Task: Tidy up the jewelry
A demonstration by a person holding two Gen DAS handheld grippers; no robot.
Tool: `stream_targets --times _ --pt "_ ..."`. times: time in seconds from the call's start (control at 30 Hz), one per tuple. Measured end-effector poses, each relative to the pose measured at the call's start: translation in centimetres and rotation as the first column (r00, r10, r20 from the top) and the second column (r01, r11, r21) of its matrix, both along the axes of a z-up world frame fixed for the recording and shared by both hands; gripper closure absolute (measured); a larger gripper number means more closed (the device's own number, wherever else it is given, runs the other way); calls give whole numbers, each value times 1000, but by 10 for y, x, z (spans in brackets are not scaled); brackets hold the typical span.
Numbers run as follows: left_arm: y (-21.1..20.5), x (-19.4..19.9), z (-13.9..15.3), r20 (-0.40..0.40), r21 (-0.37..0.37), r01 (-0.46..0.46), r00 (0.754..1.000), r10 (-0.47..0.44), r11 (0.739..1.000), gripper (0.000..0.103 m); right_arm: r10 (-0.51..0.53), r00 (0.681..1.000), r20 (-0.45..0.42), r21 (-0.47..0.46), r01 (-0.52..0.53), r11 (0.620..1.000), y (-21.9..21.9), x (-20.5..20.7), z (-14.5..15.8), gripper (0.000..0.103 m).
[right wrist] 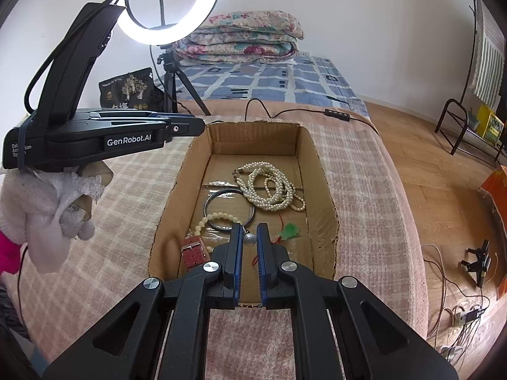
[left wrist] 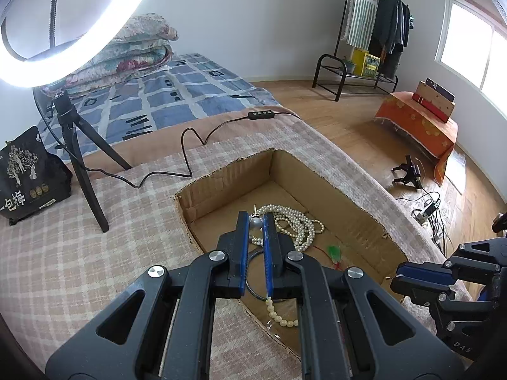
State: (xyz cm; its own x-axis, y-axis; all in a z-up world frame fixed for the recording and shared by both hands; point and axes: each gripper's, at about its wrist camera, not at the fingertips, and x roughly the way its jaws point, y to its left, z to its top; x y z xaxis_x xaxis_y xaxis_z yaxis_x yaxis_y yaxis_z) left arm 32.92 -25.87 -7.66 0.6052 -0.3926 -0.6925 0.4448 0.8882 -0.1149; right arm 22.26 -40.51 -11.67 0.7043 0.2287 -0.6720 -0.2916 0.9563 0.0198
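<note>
A cardboard box (right wrist: 326,196) sits on the checked bed cover and holds jewelry: a pearl necklace (right wrist: 269,186), a dark bangle (right wrist: 209,202), a cream bead bracelet (right wrist: 202,221), a red watch strap (right wrist: 193,253), a green pendant (right wrist: 290,231) and a silver ball pendant (right wrist: 249,239). My right gripper (right wrist: 249,231) hovers over the box's near end, jaws slightly apart, with the silver ball between its tips; contact is unclear. My left gripper (left wrist: 254,218) hangs over the box (left wrist: 364,221), jaws narrowly apart, the silver ball (left wrist: 255,222) showing in its gap above the pearls (left wrist: 298,224).
A ring light on a tripod (left wrist: 79,158) stands on the cover left of the box, its cable (left wrist: 190,145) trailing behind it. A black snack bag (left wrist: 28,174) sits far left. Folded quilts (right wrist: 240,38) lie on the bed. Wooden floor with cables (right wrist: 459,310) lies to the right.
</note>
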Motion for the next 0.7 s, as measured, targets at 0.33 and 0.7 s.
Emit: stream_targets --times 0.33,0.7 --pt "-1 1 1 1 0 6 1000 -6 1000 96 5 1000 0 -2 -5 1000 1 4 -1 96" --pt "-8 1 7 37 -2 -14 999 14 1000 55 14 1000 23 -29 -13 999 8 0 -1 57"
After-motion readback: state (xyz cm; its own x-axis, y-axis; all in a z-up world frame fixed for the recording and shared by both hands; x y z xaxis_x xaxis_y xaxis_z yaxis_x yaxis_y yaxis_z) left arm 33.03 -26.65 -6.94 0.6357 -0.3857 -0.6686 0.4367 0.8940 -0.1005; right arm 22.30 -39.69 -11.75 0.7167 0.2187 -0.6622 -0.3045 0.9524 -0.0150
